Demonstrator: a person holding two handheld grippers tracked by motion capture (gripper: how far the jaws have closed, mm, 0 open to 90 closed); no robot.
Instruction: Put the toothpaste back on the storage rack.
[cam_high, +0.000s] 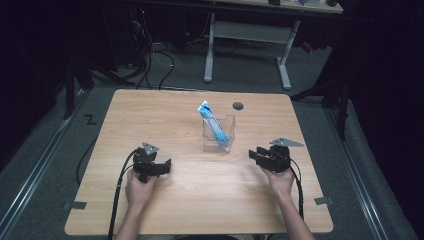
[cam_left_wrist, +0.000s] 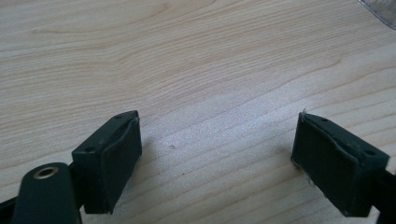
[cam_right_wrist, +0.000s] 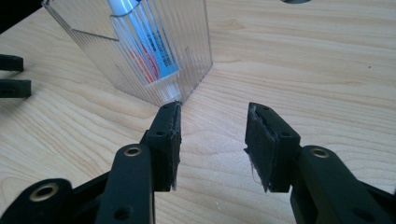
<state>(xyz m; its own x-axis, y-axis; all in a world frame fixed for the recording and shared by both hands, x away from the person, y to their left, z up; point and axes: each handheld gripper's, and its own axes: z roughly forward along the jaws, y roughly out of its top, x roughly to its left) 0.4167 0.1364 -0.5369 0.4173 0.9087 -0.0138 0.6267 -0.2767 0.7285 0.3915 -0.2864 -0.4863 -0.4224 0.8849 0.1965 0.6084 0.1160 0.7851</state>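
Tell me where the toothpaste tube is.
In the high view, the toothpaste tube stands tilted inside the clear holder at the table's middle, between both grippers.

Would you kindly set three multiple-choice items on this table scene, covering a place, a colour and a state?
1. Where is the toothpaste tube?
A. flat on the table
B. standing tilted in the clear holder
C. between the right tongs

2. What colour is most of the tube?
A. blue
B. green
C. black

3. How do the right tongs stand?
A. shut on the tube
B. shut on the holder
C. open, nothing between them

B: the tube leans inside the holder.
A: its body is blue with white.
C: bare table shows between the jaws.
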